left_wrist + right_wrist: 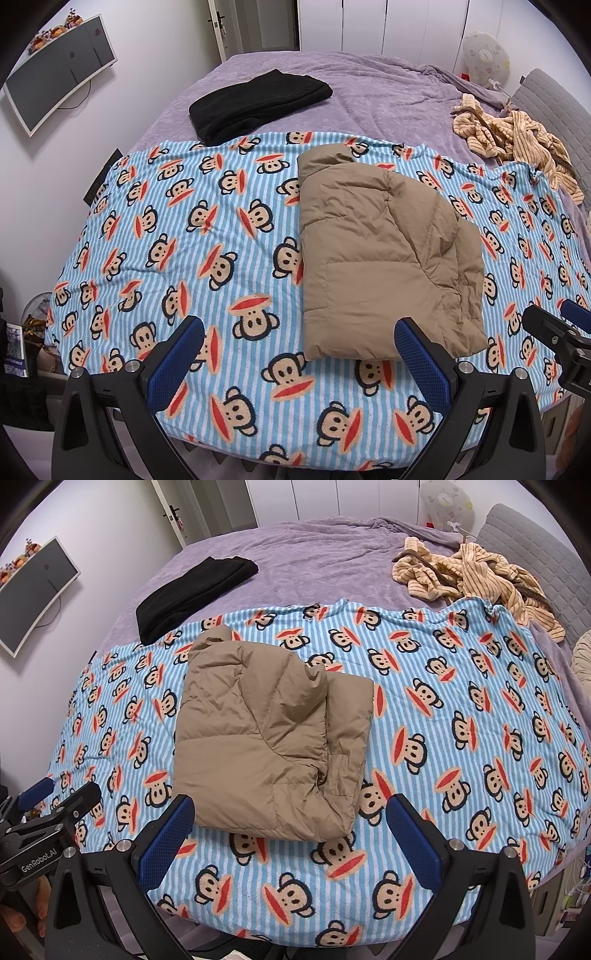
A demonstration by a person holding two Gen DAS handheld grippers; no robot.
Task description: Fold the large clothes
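A tan puffer jacket point(380, 254) point(266, 738) lies folded into a compact bundle on a blue striped monkey-print blanket point(192, 258) point(461, 720). My left gripper point(299, 332) hovers open above the blanket's near edge, its right pad just in front of the jacket's near left corner. My right gripper point(290, 808) is open too, straddling the jacket's near edge from above without holding it. Each gripper also shows at the edge of the other's view, the right gripper point(557, 332) and the left gripper point(51, 805).
A folded black garment point(258, 103) point(192, 590) rests at the far left on the purple bedspread point(369, 88) point(314, 561). A crumpled striped beige garment point(517, 140) point(472, 579) lies far right near a grey headboard point(535, 554). A wall-mounted monitor point(59, 74) is on the left.
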